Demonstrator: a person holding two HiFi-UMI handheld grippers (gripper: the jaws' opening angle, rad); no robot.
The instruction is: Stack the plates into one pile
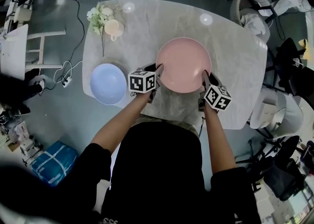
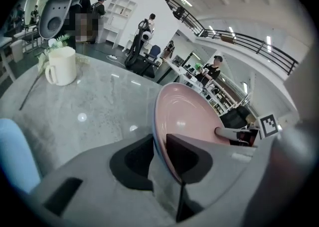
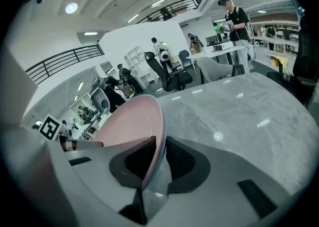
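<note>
Busy open hall all around, chairs and cables on the floor, and in the middle of it a pale marble table (image 1: 235, 46) where the action is. Both tongs are on the pink plate (image 1: 184, 63) right now: the left tongs (image 1: 158, 68) pinch its rim on the left side, the right tongs (image 1: 206, 76) pinch the rim opposite. Each gripper view shows the same thing, jaws closed partway with the thin plate edge clamped between the dark pads. A two-handed hold, then, and a symmetrical one.

The plate sits over the near middle of the table and reads as just clear of the marble (the head view alone does not settle that). Its partner, the blue plate (image 1: 108, 84), lies well apart to the left, right at the table's near-left corner. Behind that stand a cream mug (image 1: 114, 28) and a sprig of flowers (image 1: 98, 14), out of the way.

So this looks like the carry: the pink plate is gripped, the pile not yet made. The next move calls for both tongs to travel left together, keeping the plate level so neither rim slips from its pads. Then it must be centred over the blue plate and lowered gently, since that one sits so close to the edge. Only then should the pads let go.
</note>
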